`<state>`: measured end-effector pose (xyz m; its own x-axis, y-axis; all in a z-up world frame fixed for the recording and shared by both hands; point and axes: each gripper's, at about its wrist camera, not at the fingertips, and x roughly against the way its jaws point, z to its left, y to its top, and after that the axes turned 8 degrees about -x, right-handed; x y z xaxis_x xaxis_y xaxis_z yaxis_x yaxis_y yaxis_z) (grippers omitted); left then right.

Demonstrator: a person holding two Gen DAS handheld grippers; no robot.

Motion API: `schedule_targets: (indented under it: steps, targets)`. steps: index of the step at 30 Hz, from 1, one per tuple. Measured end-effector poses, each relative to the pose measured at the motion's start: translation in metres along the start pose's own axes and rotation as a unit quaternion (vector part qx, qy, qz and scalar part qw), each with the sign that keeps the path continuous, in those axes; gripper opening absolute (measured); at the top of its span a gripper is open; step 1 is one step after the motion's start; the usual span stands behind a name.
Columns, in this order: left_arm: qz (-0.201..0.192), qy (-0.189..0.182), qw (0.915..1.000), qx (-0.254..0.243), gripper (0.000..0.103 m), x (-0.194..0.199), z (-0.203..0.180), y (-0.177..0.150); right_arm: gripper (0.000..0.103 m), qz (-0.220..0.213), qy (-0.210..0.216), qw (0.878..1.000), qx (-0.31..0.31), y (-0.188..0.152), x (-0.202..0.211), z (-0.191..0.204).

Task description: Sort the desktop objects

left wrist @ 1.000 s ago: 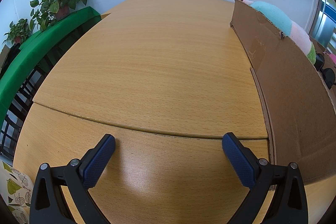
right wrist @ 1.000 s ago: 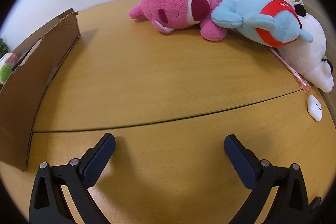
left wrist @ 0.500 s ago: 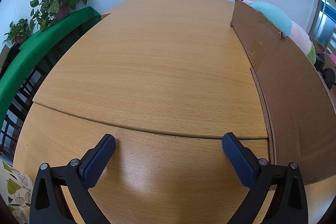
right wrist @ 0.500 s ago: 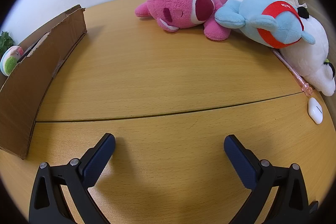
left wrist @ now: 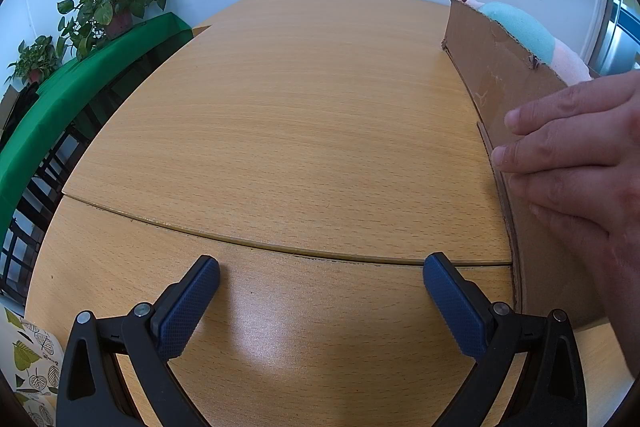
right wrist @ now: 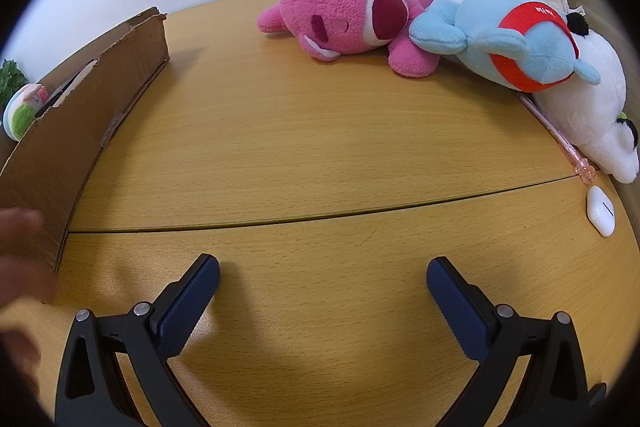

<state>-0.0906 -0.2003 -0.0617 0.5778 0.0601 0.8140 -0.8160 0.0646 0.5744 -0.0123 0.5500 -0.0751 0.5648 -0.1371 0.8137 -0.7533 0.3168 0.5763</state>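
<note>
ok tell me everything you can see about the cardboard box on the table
The cardboard box is plain brown corrugated board, open at the top, with a rough, torn upper edge and a few scuffs on its side. It stands on the wooden table, right of the left claw and left of the right claw. A bare hand lies flat against its outer wall near the closer end. A pastel plush pokes above the rim; the rest of its contents are hidden.
</note>
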Motion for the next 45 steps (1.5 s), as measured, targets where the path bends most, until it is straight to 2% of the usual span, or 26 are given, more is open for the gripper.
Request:
schedule_targets:
  steps: [45]
  targets:
    - [0.000, 0.001, 1.0000, 0.001, 0.103, -0.0002, 0.0003, -0.0004, 0.103, -0.002, 0.001, 1.000, 0.000, -0.0026, 0.0015, 0.0024]
